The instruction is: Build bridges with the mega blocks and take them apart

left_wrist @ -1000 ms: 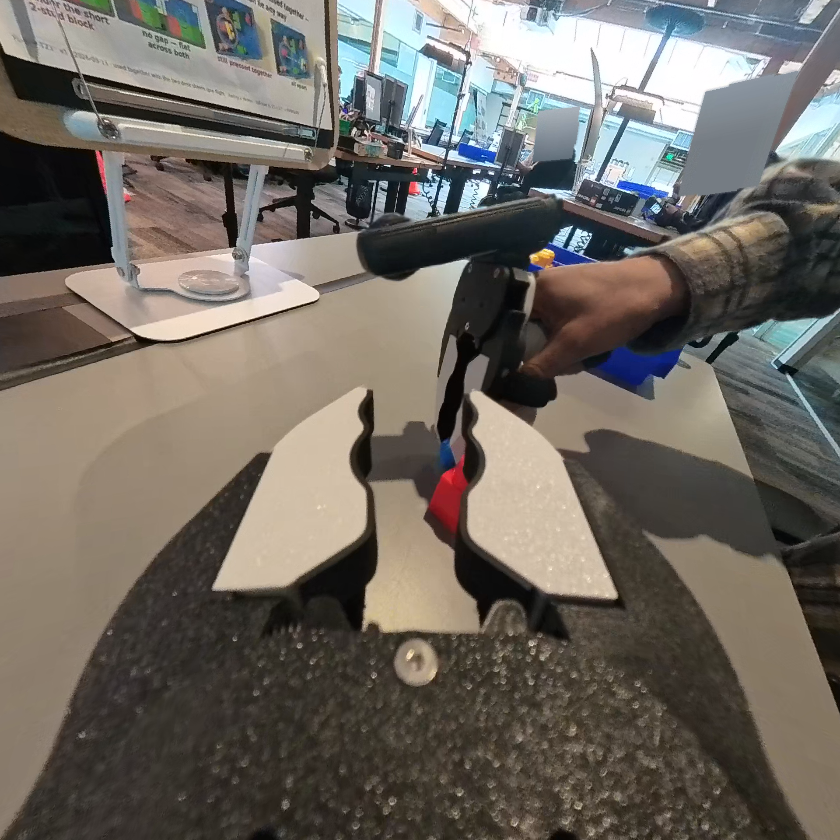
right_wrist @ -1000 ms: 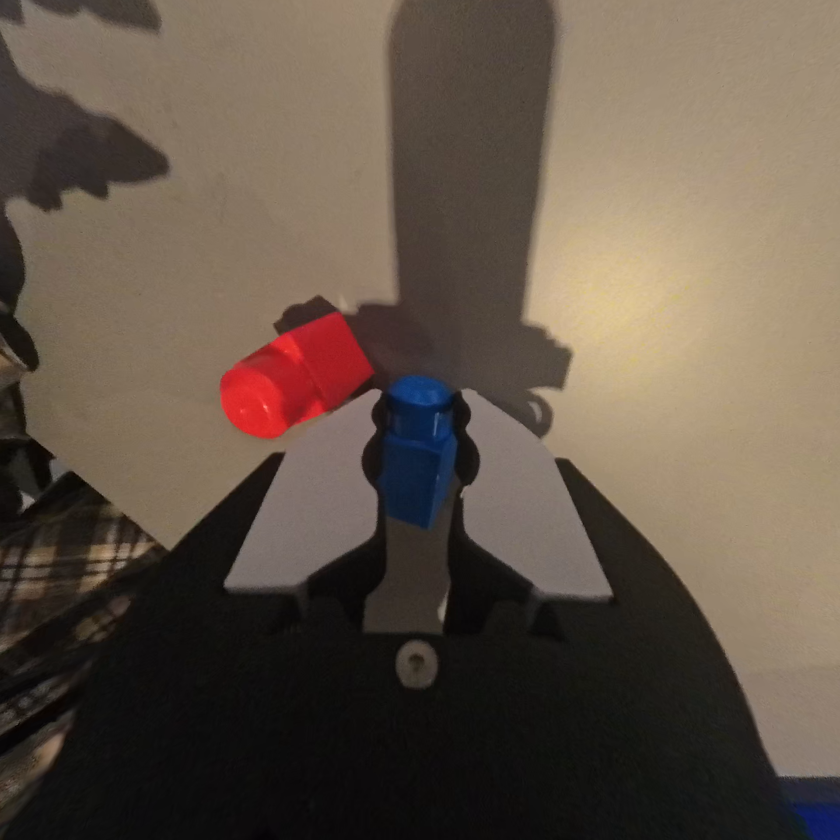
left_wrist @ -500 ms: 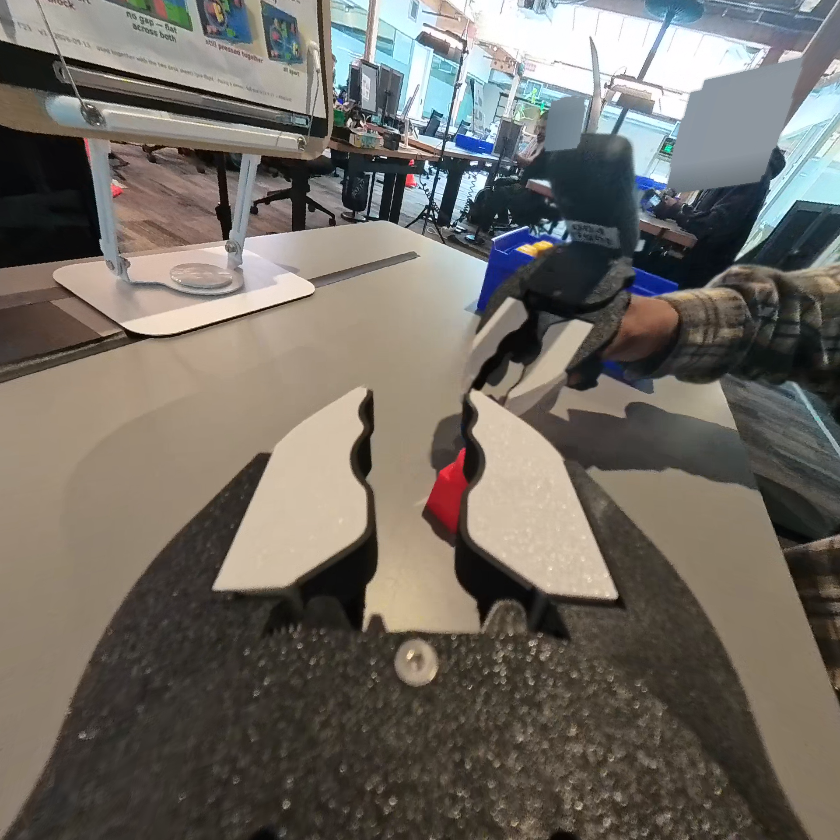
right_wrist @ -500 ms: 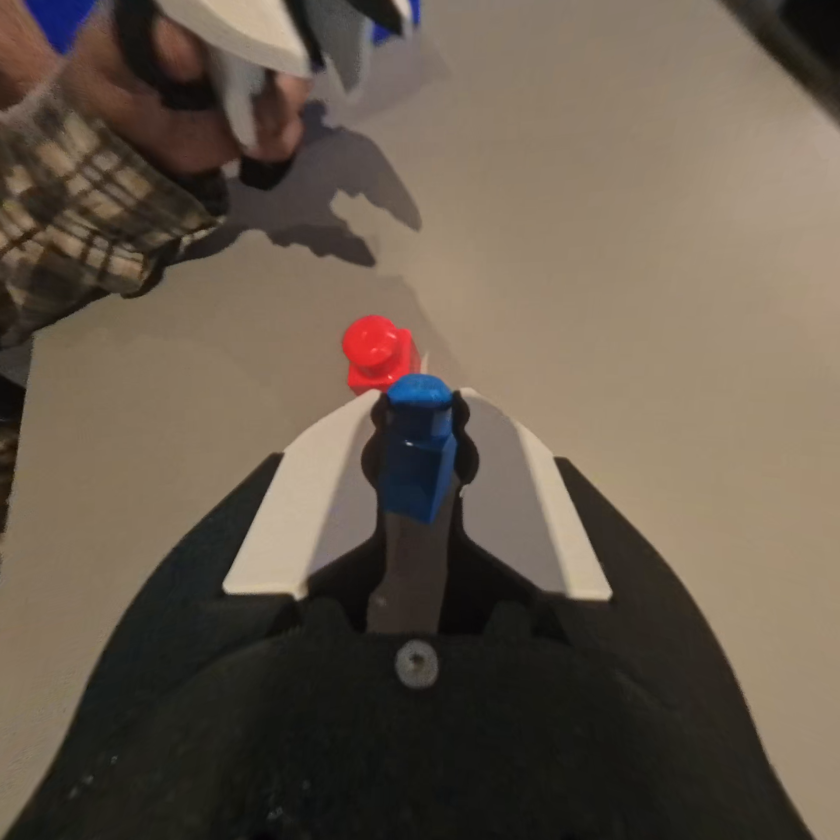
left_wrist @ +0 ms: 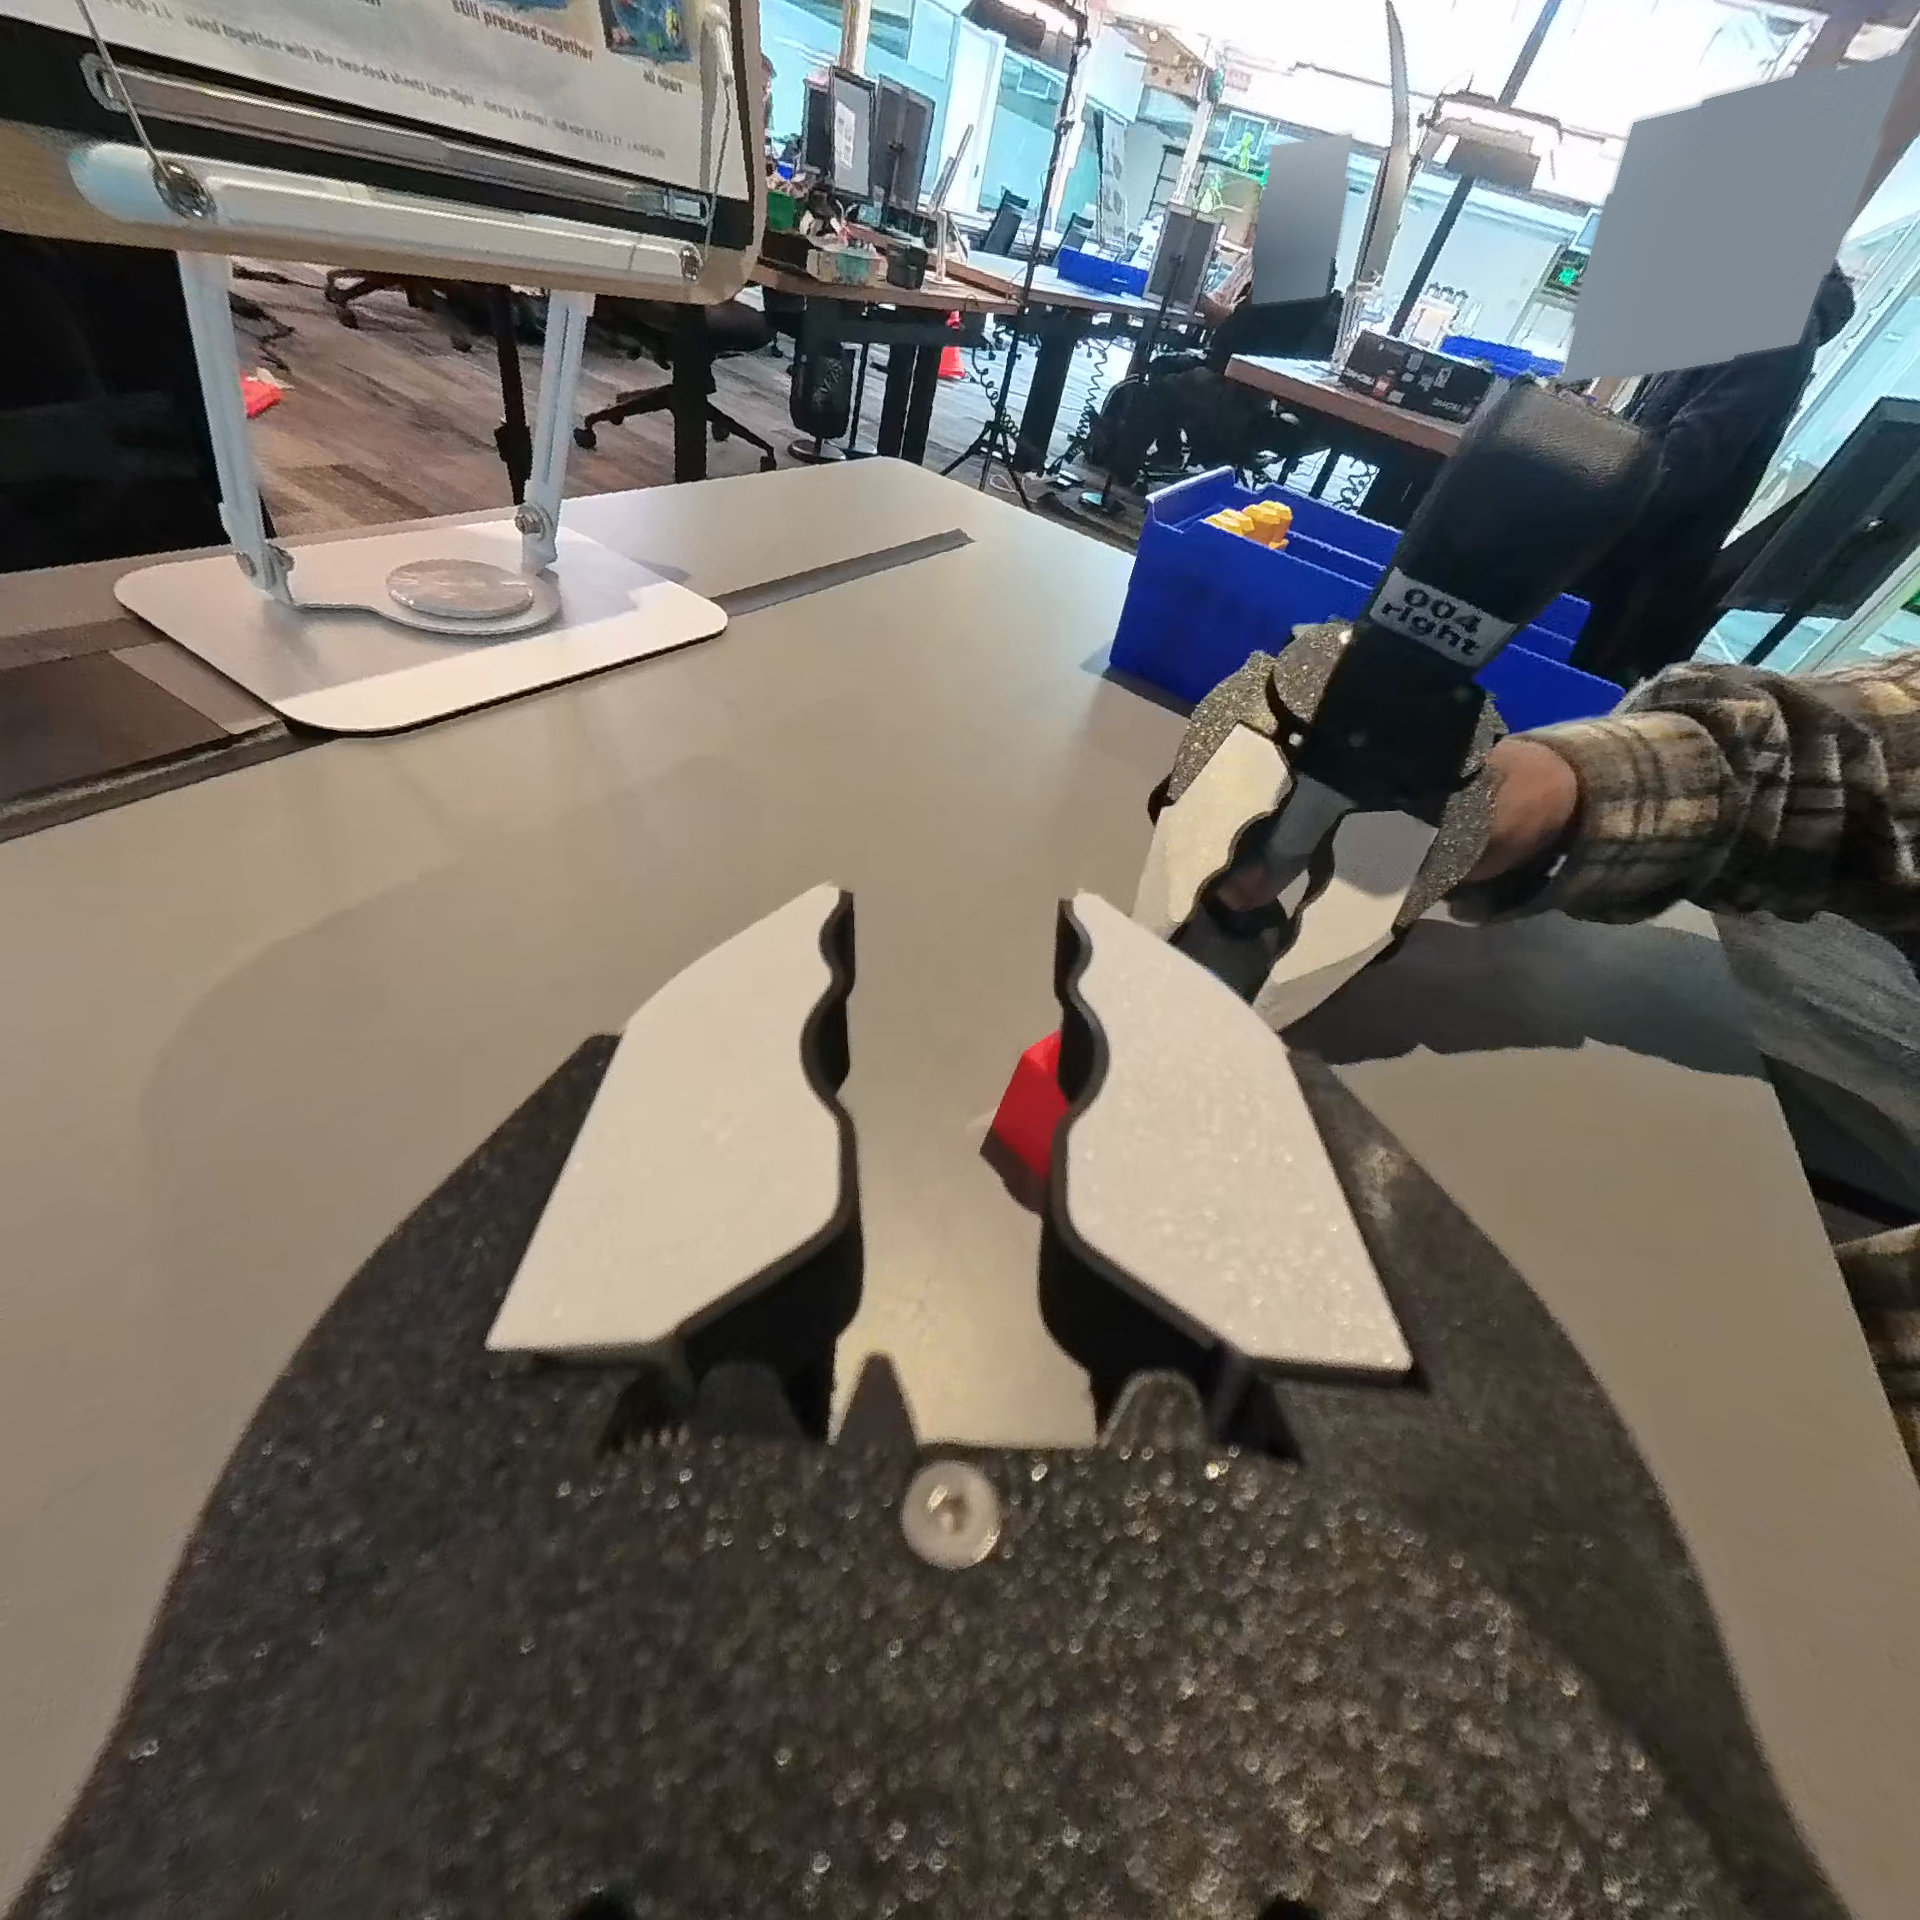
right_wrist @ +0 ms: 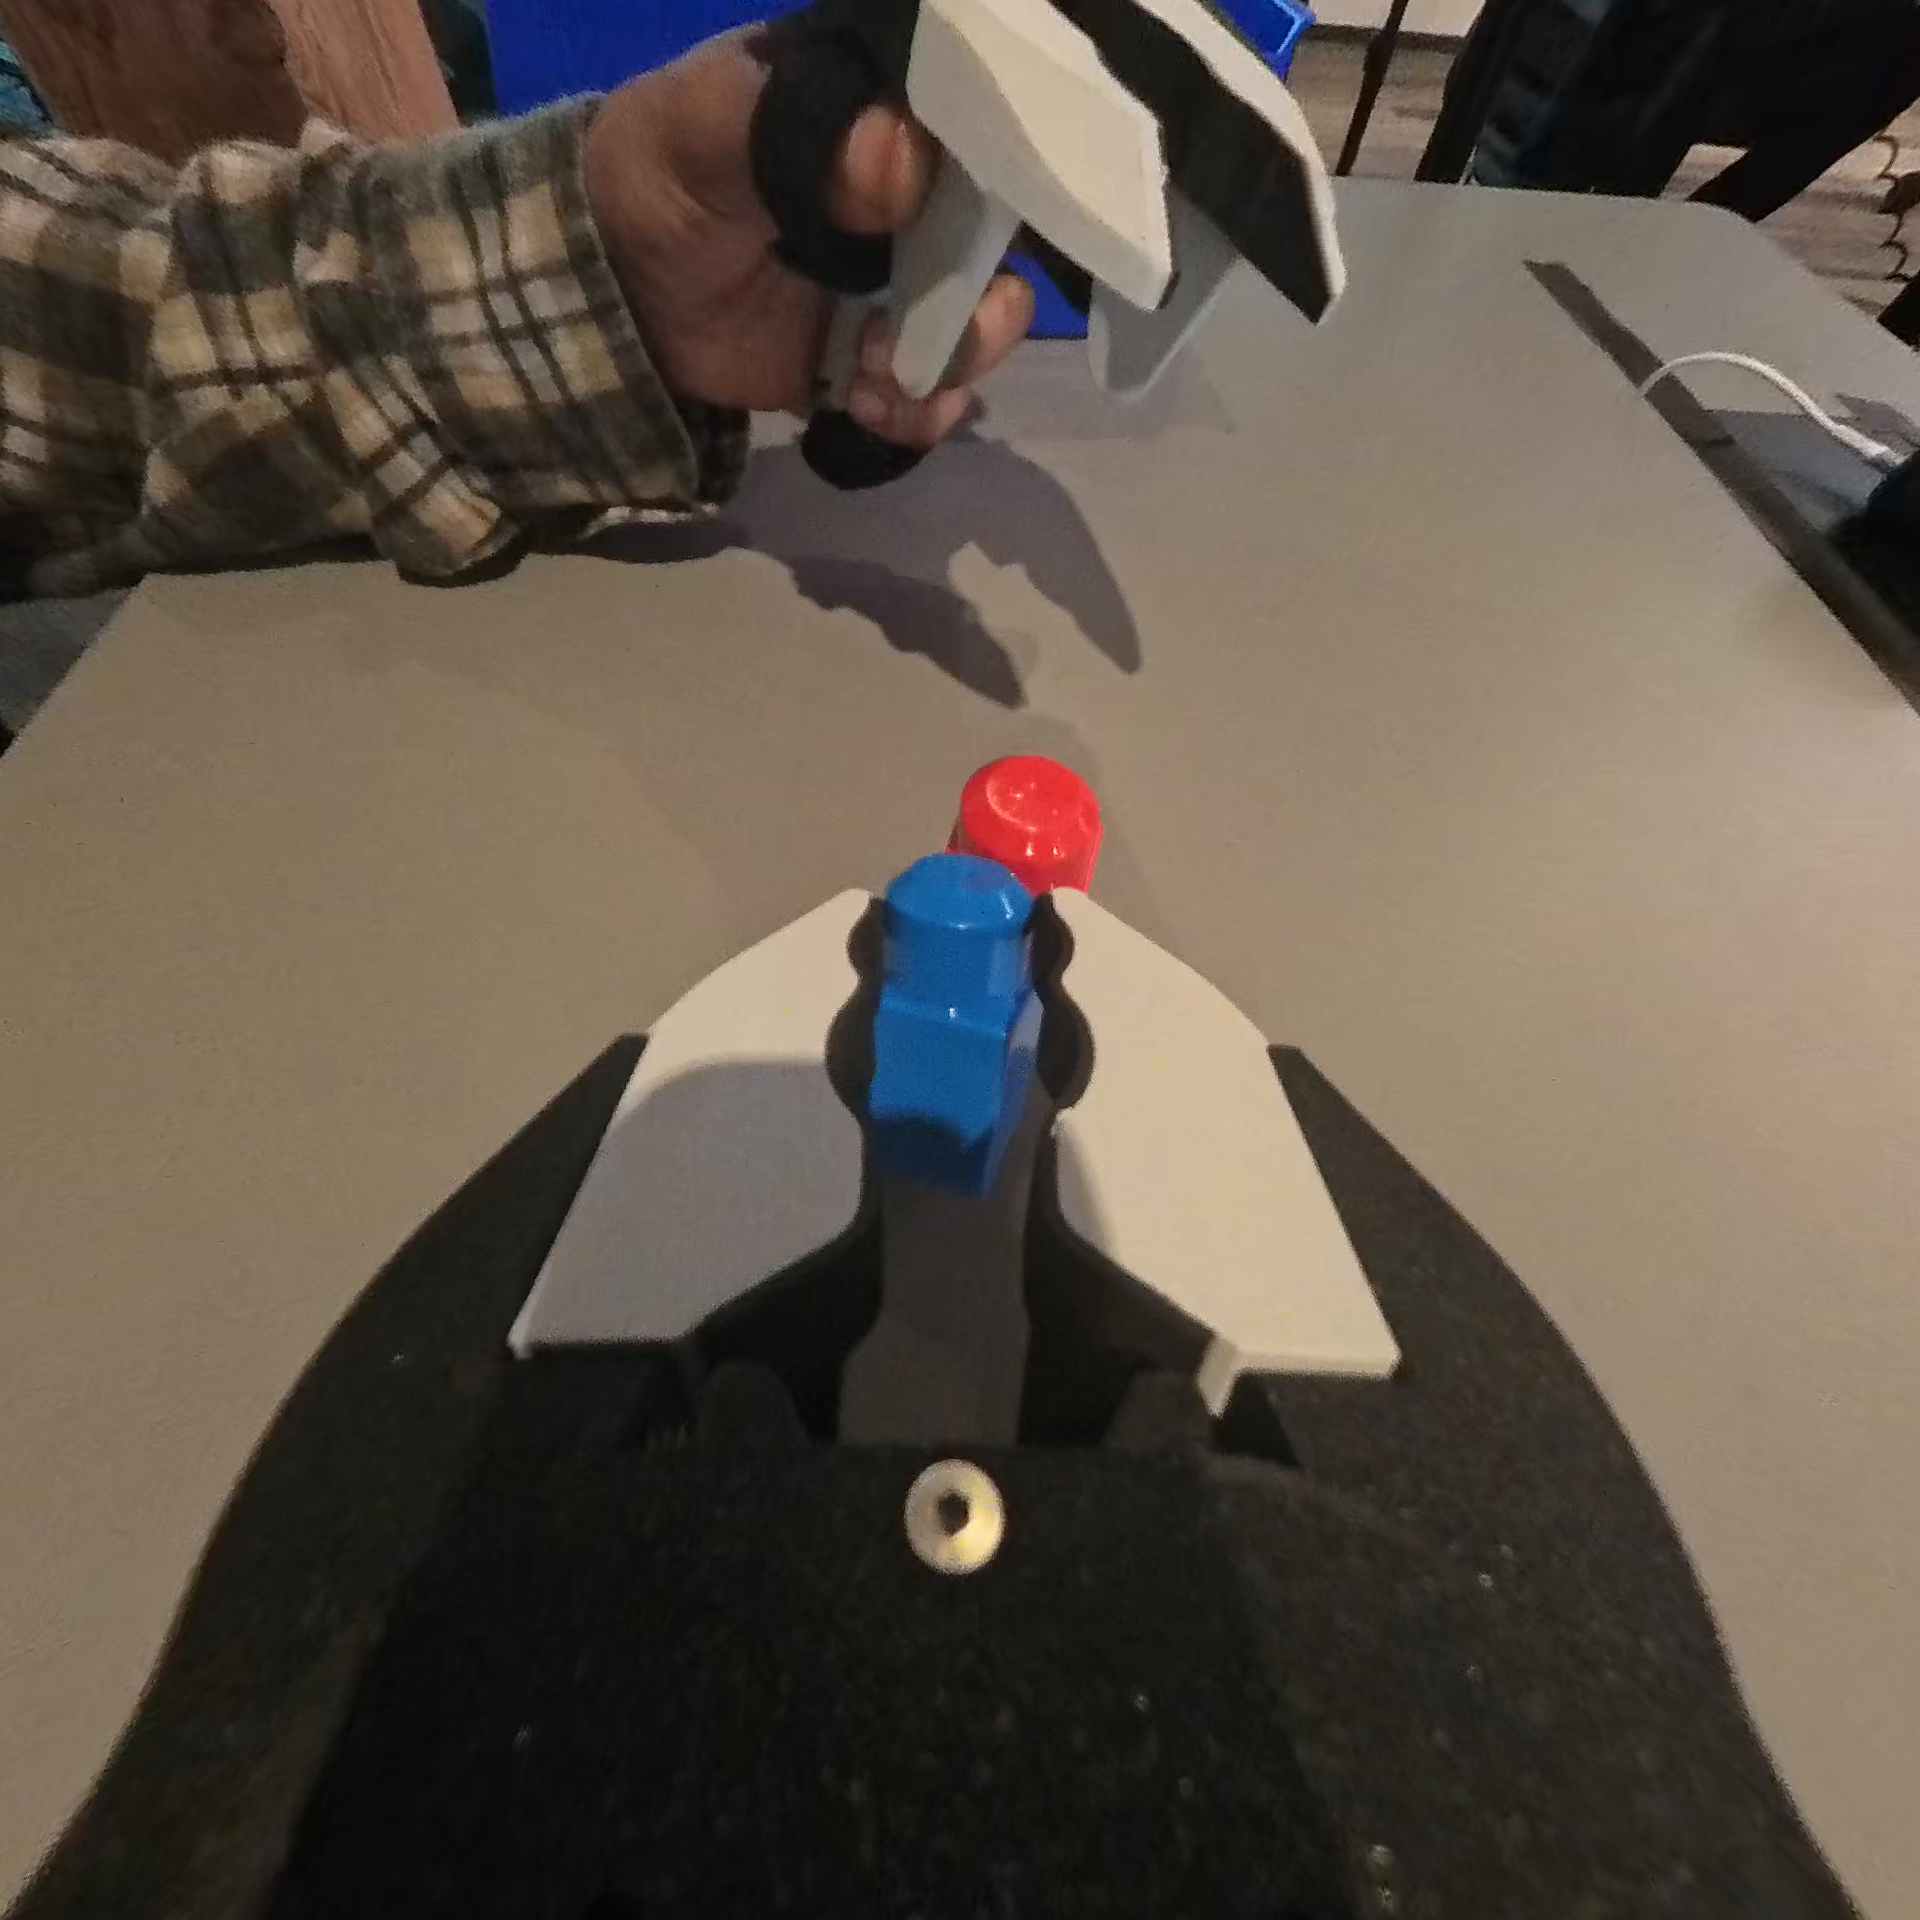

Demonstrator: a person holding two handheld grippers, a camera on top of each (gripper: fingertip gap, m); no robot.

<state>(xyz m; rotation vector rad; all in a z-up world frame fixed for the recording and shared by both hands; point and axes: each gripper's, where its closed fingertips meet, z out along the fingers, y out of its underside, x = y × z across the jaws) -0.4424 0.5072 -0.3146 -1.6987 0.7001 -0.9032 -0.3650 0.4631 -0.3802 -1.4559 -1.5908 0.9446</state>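
My right gripper (right_wrist: 961, 904) is shut on a small blue block (right_wrist: 956, 1029) and holds it above the grey table (right_wrist: 416, 883). A red one-stud block (right_wrist: 1029, 836) stands on the table just beyond the blue block's stud. In the left wrist view my left gripper (left_wrist: 956, 935) is open and empty, low over the table. The red block (left_wrist: 1023, 1112) shows between its fingers, partly hidden behind the right finger. The right gripper (left_wrist: 1247, 914) hangs to the right of it, its blue block hidden. The left gripper (right_wrist: 1216, 301) also shows open at the top of the right wrist view.
A blue bin (left_wrist: 1299, 592) with yellow blocks stands at the table's far right corner. A white stand (left_wrist: 416, 613) holding an instruction sheet is at the back left. A white cable (right_wrist: 1766, 395) lies near the table's edge. A hand in a plaid sleeve (right_wrist: 312, 343) holds the left gripper. There is about 12 cm between the tips of the two grippers.
My right gripper has pulled away to the right of the red block with the blue block in it, turning from pointing down to nearly level. The left gripper has stayed open and nearly still.
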